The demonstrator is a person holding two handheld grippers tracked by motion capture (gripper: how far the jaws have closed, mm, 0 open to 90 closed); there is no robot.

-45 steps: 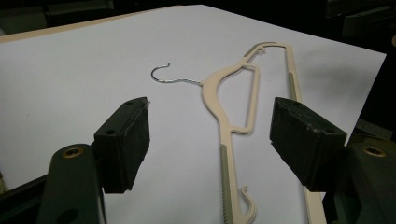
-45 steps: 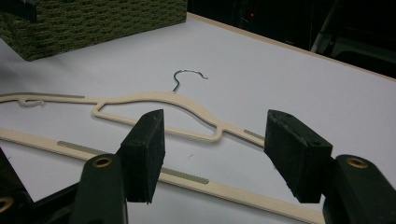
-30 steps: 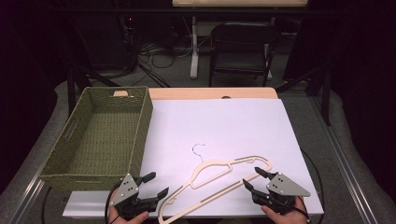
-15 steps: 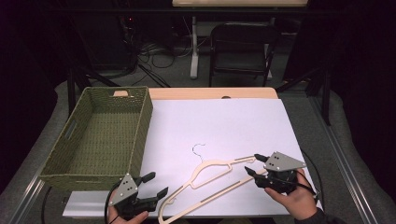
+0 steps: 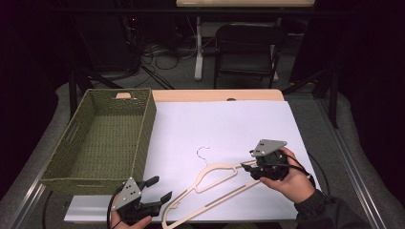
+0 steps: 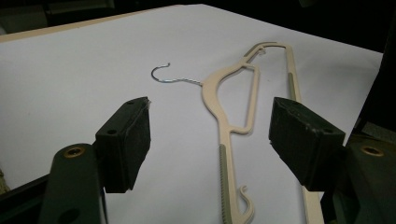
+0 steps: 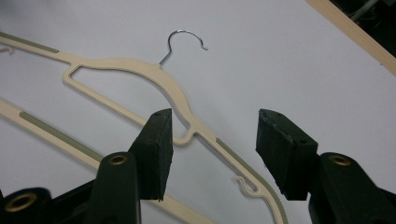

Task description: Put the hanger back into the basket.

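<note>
A cream plastic hanger (image 5: 216,183) with a wire hook (image 5: 203,150) lies flat on the white sheet (image 5: 229,124). My right gripper (image 5: 248,161) hovers over the hanger's right shoulder, held in a hand. Its jaws have just been closing a little but stand open. In the right gripper view the hanger's arm (image 7: 173,91) runs under the gap of the right gripper (image 7: 212,135), and the pads do not touch it. My left gripper (image 5: 161,188) rests open near the hanger's lower left end. From the left gripper (image 6: 210,135) the hanger (image 6: 224,88) lies ahead on the sheet.
A green woven basket (image 5: 145,133) stands on the left of the table, next to the sheet. A strip of wooden tabletop (image 5: 215,95) shows at the back. Behind it are a dark folding chair (image 5: 246,47) and floor cables (image 5: 157,52).
The right hand and its gripper rose from the front right edge and moved in over the hanger's right shoulder. The left gripper and the hanger stayed where they were.
</note>
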